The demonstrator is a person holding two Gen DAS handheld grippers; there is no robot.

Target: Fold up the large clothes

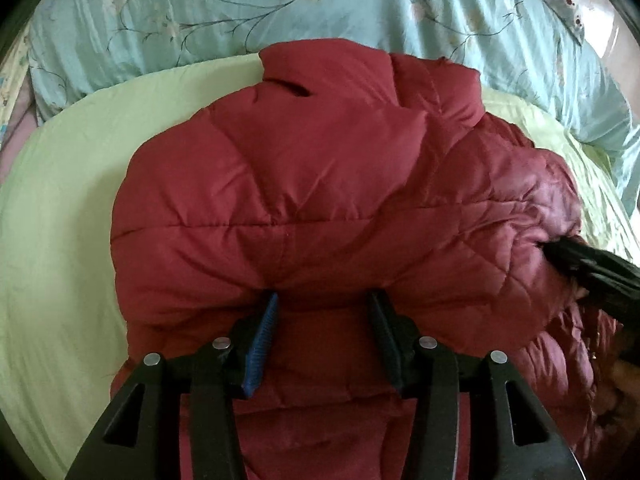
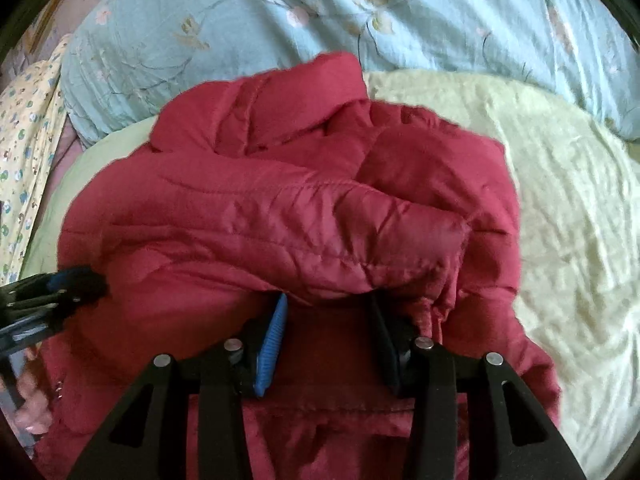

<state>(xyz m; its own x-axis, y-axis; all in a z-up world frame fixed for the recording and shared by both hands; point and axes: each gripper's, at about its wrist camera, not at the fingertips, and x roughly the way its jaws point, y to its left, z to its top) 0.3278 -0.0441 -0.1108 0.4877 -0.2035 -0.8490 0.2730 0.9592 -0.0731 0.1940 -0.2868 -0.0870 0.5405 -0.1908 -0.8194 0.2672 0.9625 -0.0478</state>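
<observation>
Red puffer jacket [image 1: 320, 184], unlabelled face up

The jacket [image 1: 312, 200] was quilted cloth with a faint sheen; at twelve o'clock lay a crinkled floral cotton quilt [image 1: 280, 12], the sheet [image 2: 560, 208] matt.

The right gripper [image 2: 326, 300], fingers spread, pushed under a fold of the red puffer jacket [image 2: 280, 216] on the pale green sheet [image 2: 560, 200].
</observation>
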